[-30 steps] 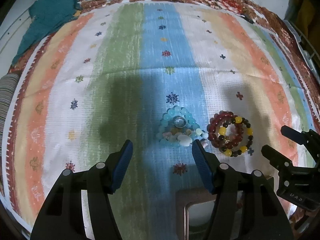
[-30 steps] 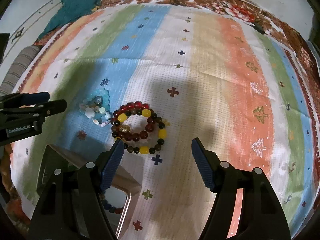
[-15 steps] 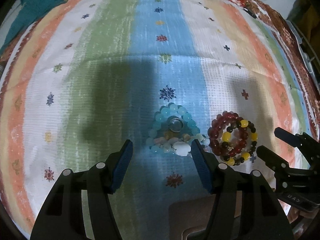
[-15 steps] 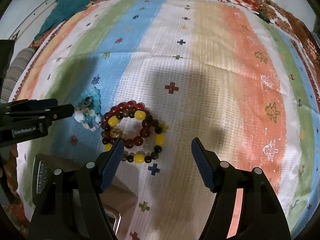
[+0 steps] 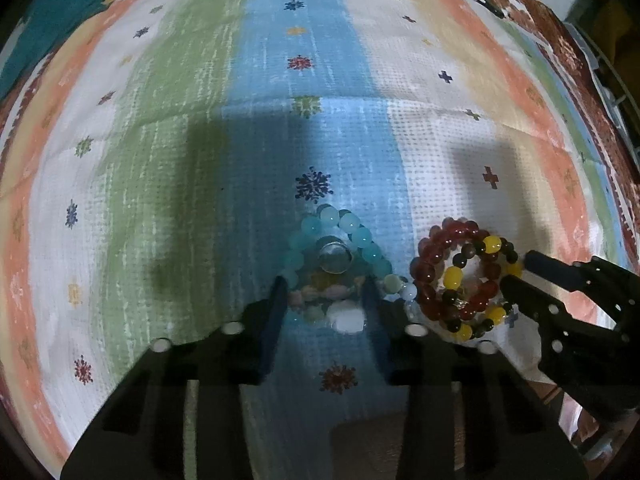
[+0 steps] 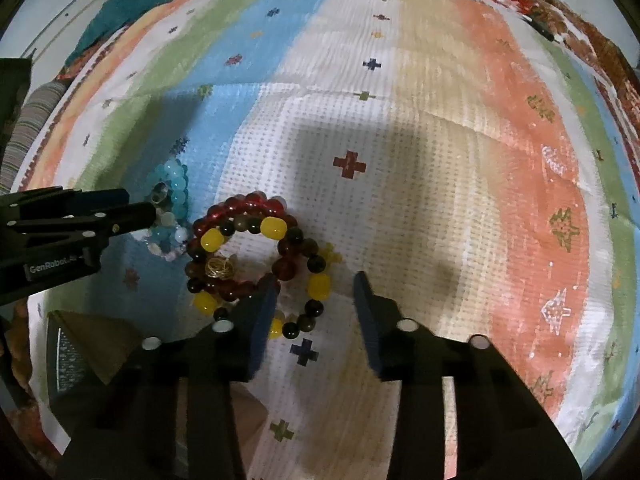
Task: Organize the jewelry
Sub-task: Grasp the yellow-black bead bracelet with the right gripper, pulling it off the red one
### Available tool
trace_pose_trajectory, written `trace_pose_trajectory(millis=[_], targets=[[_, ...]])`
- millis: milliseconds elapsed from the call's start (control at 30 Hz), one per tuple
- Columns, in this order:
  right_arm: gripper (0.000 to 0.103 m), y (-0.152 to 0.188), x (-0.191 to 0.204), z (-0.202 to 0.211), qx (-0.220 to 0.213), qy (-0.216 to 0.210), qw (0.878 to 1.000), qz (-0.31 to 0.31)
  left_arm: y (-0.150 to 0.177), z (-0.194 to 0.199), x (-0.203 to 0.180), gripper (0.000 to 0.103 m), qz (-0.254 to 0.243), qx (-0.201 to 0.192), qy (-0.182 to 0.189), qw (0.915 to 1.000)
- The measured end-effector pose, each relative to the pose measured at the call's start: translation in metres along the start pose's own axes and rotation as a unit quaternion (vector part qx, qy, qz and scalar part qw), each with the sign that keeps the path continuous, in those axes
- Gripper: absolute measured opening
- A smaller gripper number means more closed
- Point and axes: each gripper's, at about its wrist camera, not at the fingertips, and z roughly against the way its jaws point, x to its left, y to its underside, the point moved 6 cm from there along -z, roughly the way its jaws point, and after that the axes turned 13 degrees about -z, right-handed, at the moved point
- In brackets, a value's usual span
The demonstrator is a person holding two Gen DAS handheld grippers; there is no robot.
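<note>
Two grippers point steeply down at a striped cloth (image 6: 420, 128). The left gripper (image 5: 325, 300) has its jaws partly apart and closing, with the near beads of the pale blue bracelet pile (image 5: 340, 264) between them; pad contact cannot be confirmed. A small metal-rimmed ring (image 5: 335, 256) rests on that pile. The right gripper (image 6: 316, 292) likewise has its jaws partly apart and closing around the near arc of the red, yellow and dark bead bracelets (image 6: 256, 256); its left finger lies over the beads, the right finger stands clear of them. The two bracelet groups lie just beside each other. Open cloth extends beyond and to the right. A box corner (image 6: 80, 344) lies near the lower left. Lettering on the left gripper body reads "GenRobot.AI".
</note>
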Motion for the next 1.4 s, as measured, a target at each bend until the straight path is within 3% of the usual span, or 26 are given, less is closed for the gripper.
trace_pose_trajectory(millis=[67,233,333,967,1400], targets=[[0.028,0.000,0.000,-0.003,0.000,0.000,1.000,0.001,0.001,-0.004,-0.003,0.018,-0.002,0.008,0.010,0.9999],[0.013,0.000,0.001,-0.009,0.002,-0.002,1.000,0.002,0.003,-0.008,-0.005,0.013,-0.009,0.012,0.001,0.9999],[0.013,0.001,0.002,-0.010,-0.001,-0.003,1.000,0.006,0.002,-0.008,-0.005,0.008,-0.011,0.011,-0.004,0.9999],[0.012,-0.004,0.009,0.035,-0.044,-0.010,0.999,0.017,-0.001,0.032,-0.012,0.008,-0.022,-0.030,-0.003,0.9993],[0.012,-0.001,0.019,0.064,-0.078,-0.017,0.997,0.026,-0.004,0.062,-0.022,0.008,-0.030,-0.066,-0.023,0.9971]])
